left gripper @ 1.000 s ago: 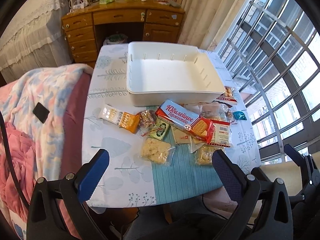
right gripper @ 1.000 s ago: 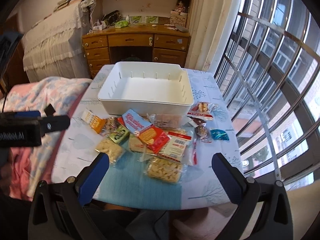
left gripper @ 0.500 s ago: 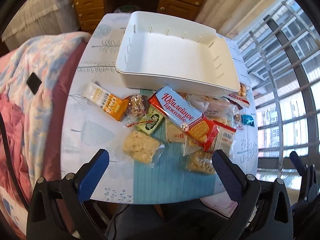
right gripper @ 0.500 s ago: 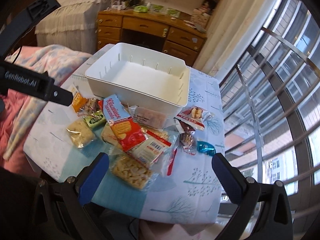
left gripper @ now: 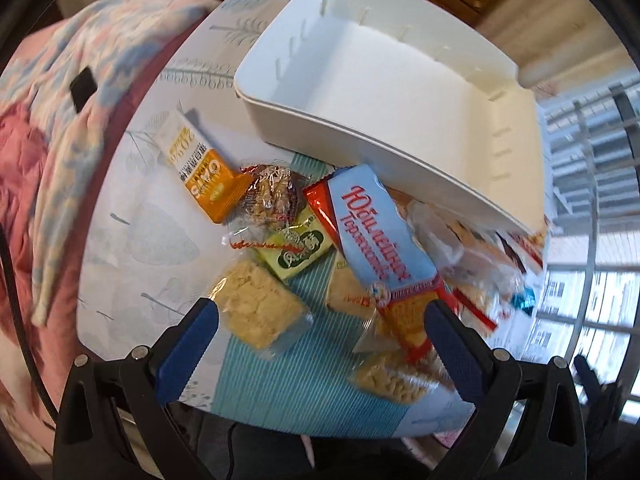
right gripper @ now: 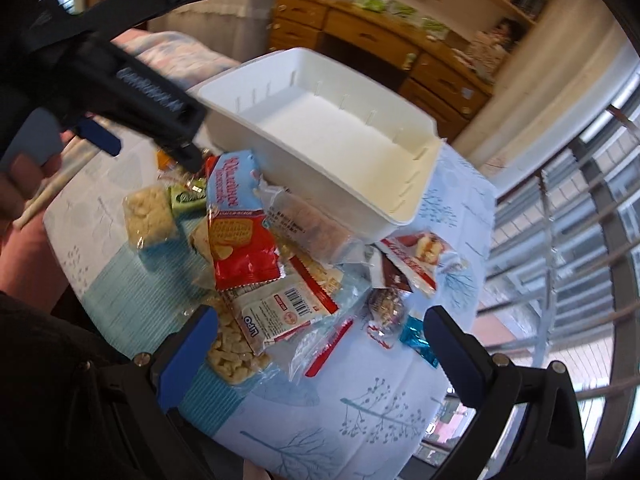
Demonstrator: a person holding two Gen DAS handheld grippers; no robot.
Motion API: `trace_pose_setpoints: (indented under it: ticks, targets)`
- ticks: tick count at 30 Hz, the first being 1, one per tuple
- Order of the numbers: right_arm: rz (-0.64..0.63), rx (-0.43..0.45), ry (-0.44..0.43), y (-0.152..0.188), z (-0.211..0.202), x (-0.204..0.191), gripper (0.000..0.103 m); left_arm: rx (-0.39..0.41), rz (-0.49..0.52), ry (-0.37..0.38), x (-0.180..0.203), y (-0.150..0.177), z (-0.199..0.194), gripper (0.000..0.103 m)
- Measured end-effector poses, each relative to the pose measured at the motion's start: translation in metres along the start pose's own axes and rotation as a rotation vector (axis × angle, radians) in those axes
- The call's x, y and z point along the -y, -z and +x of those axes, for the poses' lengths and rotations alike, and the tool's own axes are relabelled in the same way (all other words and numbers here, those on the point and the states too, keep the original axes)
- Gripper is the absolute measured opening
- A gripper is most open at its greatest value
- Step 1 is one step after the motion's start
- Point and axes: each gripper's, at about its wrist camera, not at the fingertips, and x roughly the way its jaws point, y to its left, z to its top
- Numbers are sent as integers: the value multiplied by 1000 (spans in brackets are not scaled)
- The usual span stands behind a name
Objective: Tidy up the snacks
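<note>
Snacks lie heaped on the table (left gripper: 132, 248) in front of a white tray (left gripper: 400, 92), and both hand-held grippers hang over them with jaws spread wide and nothing between them. From the left: an orange-and-white box (left gripper: 200, 164) sits apart at the pile's left edge, then a clear-wrapped brown cookie (left gripper: 272, 196) touching it, a green packet (left gripper: 300, 250) just under that, and a clear bag of pale crackers (left gripper: 256, 312) right beside the left finger of the left gripper (left gripper: 316, 344). The long blue-and-red biscuit pack (left gripper: 376, 248) lies diagonally across the heap, its red end between the left gripper's fingers.

Compared with half a second ago, both cameras have dropped closer and tilted, so the pile fills far more of each view.

In the right wrist view, the left gripper's black body and the hand (right gripper: 24, 184) holding it cover the pile's left part. Ahead of the right gripper (right gripper: 316, 344) lie a white Lipo packet (right gripper: 280, 312), a small brown candy (right gripper: 384, 304) and a blue foil sweet (right gripper: 416, 338). A red-and-white wrapper (right gripper: 416, 256) rests by the tray's near right corner.
</note>
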Motion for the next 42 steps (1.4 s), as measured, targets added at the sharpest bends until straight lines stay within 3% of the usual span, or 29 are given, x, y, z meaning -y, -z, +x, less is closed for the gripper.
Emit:
trace_pose_setpoints:
  ticks: [12,20,22,26,30,32,42]
  targets:
    - [-119,-69,-191,8,63,-3,98,-9,-195,41,1,-31,51,102]
    - [-135,-92,-266,10,91,-1,96,-76,-235,34,14,-38,86,95]
    - [-126,-99,-286,11,96,1,95,-80,-237,33,18,-42,90,91]
    - [-104,-111,-317,7,109,1,94,-96,-256,25,24,-49,97,73]
    - [-75,-117,-339,2,118,4,92,-116,-297,63,29,-53,100,57]
    - [-70,-119,-351,0,122,5,92,-115,-295,52,32,-53,100,56]
    - [-51,-113,-384,-3,118,19,67,-131,-328,6,55,-58,91,55]
